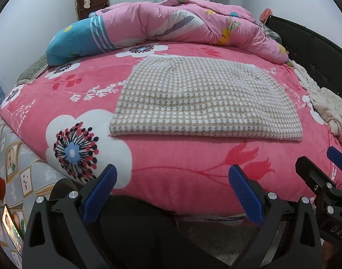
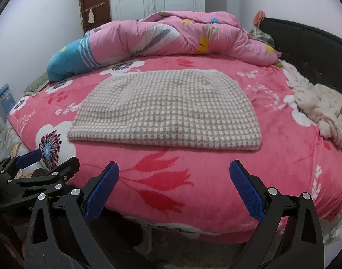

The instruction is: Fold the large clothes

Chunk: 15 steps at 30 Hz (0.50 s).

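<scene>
Beyond both wide-spread, empty grippers, folded checked garment lies on bed.

A bed is covered by a pink sheet printed with white flowers and red tulips. A rumpled pink quilt with a blue end lies along its far side, and a cream fleecy blanket is bunched beside the black headboard. A brown door stands behind.
</scene>
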{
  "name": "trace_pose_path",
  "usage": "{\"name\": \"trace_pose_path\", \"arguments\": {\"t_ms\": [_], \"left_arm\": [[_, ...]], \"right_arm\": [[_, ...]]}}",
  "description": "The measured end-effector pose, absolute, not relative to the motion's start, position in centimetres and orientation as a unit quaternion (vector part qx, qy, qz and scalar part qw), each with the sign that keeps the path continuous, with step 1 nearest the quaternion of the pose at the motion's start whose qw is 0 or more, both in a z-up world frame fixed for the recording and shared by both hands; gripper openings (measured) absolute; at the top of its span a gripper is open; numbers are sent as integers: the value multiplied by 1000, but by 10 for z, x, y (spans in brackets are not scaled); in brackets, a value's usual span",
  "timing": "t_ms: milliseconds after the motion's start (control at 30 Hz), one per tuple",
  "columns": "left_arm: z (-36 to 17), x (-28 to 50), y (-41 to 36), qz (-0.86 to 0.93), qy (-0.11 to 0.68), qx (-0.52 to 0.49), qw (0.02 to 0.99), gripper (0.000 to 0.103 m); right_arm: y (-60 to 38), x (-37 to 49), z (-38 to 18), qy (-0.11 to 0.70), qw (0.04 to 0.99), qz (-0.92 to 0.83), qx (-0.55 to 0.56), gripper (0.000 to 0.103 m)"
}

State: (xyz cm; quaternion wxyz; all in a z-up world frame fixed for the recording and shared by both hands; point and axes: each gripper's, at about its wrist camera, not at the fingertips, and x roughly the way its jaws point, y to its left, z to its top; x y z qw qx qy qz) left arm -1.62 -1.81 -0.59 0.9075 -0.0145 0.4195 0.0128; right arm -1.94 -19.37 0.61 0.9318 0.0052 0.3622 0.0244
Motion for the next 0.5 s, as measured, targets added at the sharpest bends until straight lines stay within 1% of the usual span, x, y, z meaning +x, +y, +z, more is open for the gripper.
{"name": "trace_pose_path", "arguments": {"t_ms": [500], "left_arm": [[-6,-16,-18,12,419,-15,908,98]], "right_arm": [[-194,-18,4,367,930,20,3,95]]}}
